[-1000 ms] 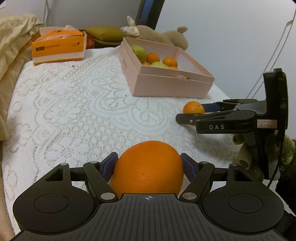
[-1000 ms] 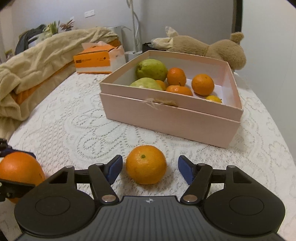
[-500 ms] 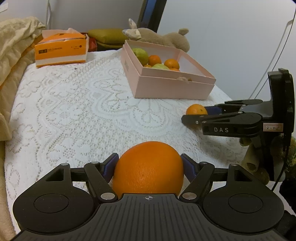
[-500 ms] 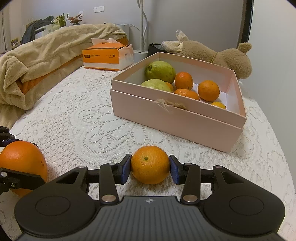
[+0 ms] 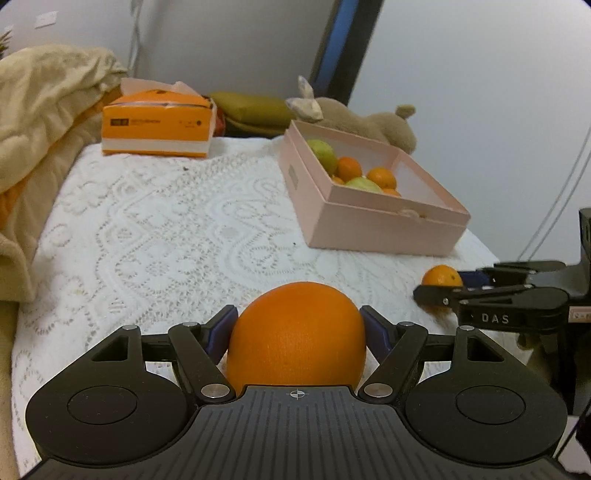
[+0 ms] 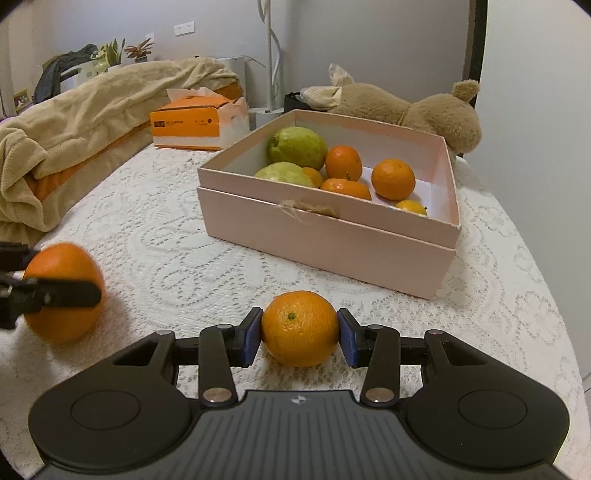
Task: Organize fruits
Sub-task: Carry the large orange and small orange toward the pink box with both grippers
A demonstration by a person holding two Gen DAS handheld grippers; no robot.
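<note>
Left wrist view: the left gripper (image 5: 298, 328) has its jaws clamped on a large orange (image 5: 297, 338), short of the pink box (image 5: 373, 216).

Right wrist view: the right gripper (image 6: 300, 338), jaws just closing, pinches a small orange (image 6: 300, 332) on the lace cloth (image 6: 155, 243) before that box.

Walls: pale grey walls (image 6: 388, 33) are enclosing the room, carrying white wall sockets (image 6: 183, 28).
Surface: a white lace cloth (image 5: 166, 236) is covering the tabletop.
Left side: a beige blanket (image 6: 92, 107) is lying heaped.
Far corner: potted plants (image 6: 127, 50) are standing by the wall.
</note>
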